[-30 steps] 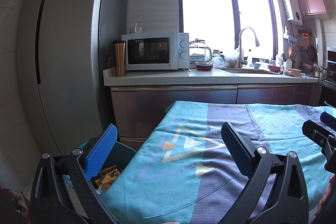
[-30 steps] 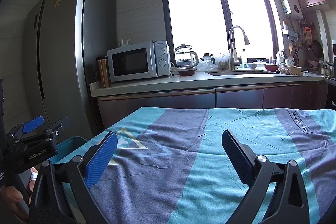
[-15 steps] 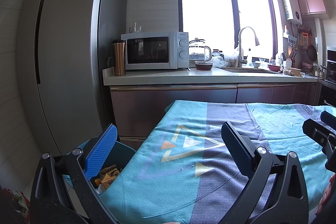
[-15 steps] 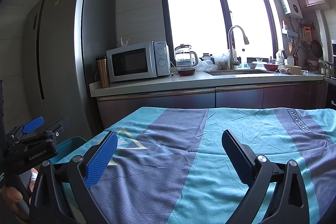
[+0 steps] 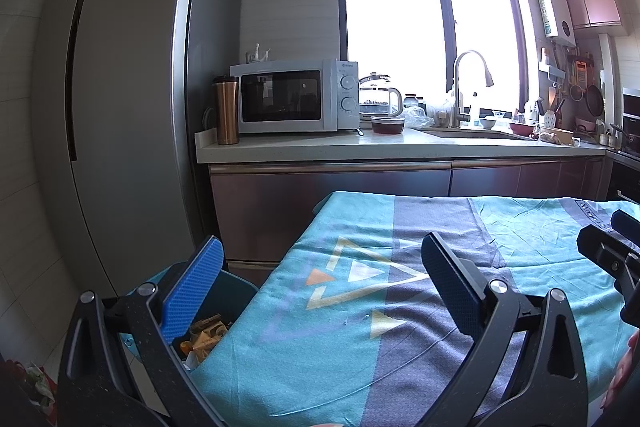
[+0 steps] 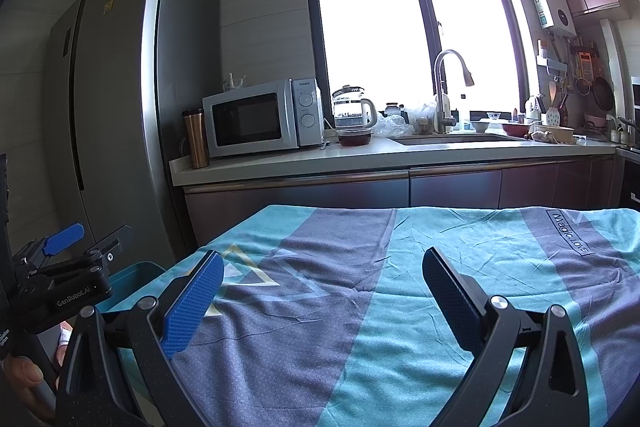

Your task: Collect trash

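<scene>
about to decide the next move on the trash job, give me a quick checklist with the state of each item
1. Left gripper jaws open and holding nothing: ok.
2. Right gripper jaws open and holding nothing: ok.
3. Trash bin reachable beside the table, wrappers inside: ok.
4. Tablecloth free of trash in view: ok.
5. Trash left elsewhere: cannot tell.

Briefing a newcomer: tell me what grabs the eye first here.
The teal and grey cloth covering the table fills the foreground, with both open claws, left claw and right claw, above it. A teal bin holding wrappers sits off its left edge, and a bright window glares behind.
</scene>
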Available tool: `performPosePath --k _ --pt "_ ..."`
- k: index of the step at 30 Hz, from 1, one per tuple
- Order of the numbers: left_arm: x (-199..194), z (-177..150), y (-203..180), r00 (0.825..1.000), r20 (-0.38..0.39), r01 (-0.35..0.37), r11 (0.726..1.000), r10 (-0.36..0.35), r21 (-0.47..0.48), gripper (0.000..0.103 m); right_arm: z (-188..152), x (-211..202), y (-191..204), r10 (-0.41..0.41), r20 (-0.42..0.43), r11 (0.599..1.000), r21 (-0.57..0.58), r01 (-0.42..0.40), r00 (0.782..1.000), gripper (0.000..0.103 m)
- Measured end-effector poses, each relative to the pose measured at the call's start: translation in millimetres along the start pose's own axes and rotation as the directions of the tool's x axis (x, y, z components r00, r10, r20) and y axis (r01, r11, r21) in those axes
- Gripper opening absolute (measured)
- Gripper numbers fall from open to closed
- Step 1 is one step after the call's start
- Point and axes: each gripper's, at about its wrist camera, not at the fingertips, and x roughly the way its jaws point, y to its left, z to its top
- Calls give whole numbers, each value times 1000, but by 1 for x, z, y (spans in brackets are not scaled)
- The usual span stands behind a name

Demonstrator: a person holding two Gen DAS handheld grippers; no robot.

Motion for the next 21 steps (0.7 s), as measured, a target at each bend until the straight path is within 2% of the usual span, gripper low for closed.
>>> performPosePath --k 21 --pt "3 2 -6 1000 -8 -1 1000 1 15 98 0 3 -4 -2 -9 1000 6 2 1000 96"
